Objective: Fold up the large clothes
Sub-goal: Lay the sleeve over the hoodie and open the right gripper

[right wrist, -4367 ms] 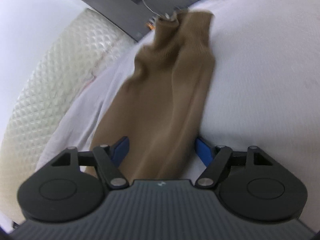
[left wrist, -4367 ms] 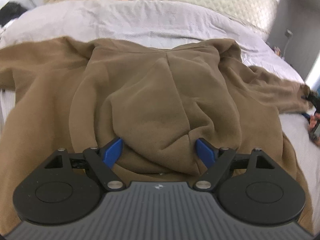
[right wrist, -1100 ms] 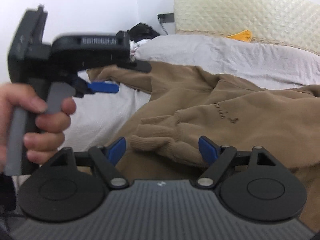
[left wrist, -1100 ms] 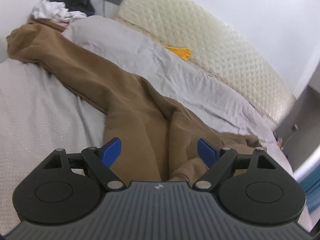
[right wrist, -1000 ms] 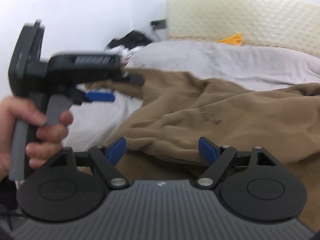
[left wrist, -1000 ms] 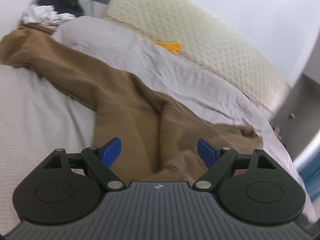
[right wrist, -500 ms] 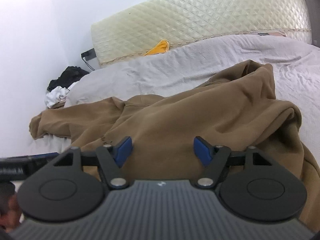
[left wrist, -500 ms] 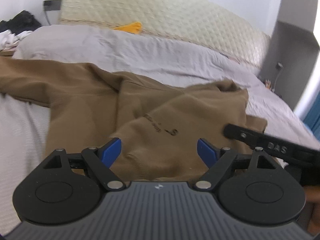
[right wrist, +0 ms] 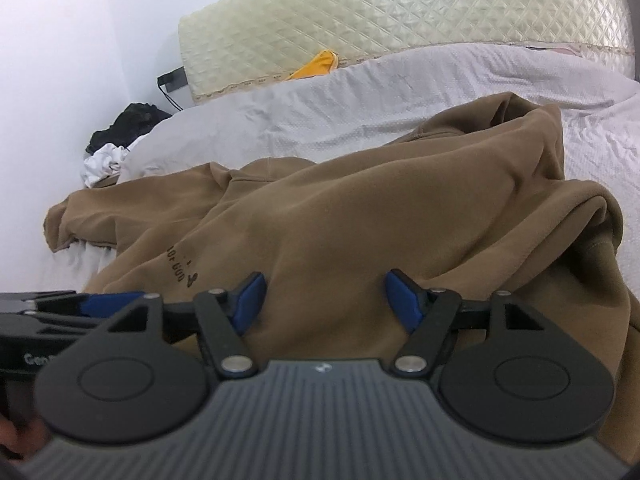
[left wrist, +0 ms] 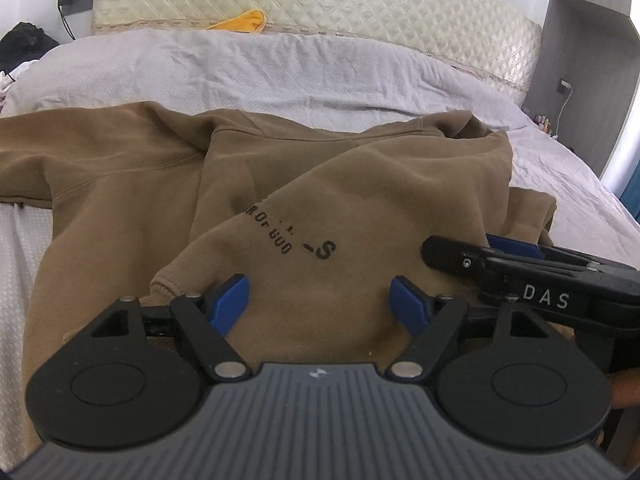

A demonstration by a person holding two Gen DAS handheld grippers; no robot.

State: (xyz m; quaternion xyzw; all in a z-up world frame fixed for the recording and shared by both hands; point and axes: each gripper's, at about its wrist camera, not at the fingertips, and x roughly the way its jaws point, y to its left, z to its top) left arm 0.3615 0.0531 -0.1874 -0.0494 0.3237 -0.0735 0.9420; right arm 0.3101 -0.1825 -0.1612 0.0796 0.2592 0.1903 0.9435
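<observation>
A large brown fleece hoodie [left wrist: 360, 184] with black printed letters lies spread over a bed with a pale grey textured cover [left wrist: 280, 68]. One part of it is folded across the body, and one sleeve reaches to the left edge of the bed.

The left gripper [left wrist: 322, 300], black with blue pads, hangs over the folded part near the ribbed cuff. Its jaws are wide apart and are closing a little. The brown cloth lies between them, but the pads do not press on it.

The right gripper [right wrist: 322, 300] is just beside, over the same fabric, with jaws also apart and nothing clamped.

Behind the bed stands a cream quilted headboard [left wrist: 360, 12], with a yellow cloth [left wrist: 244, 22] at its foot.
</observation>
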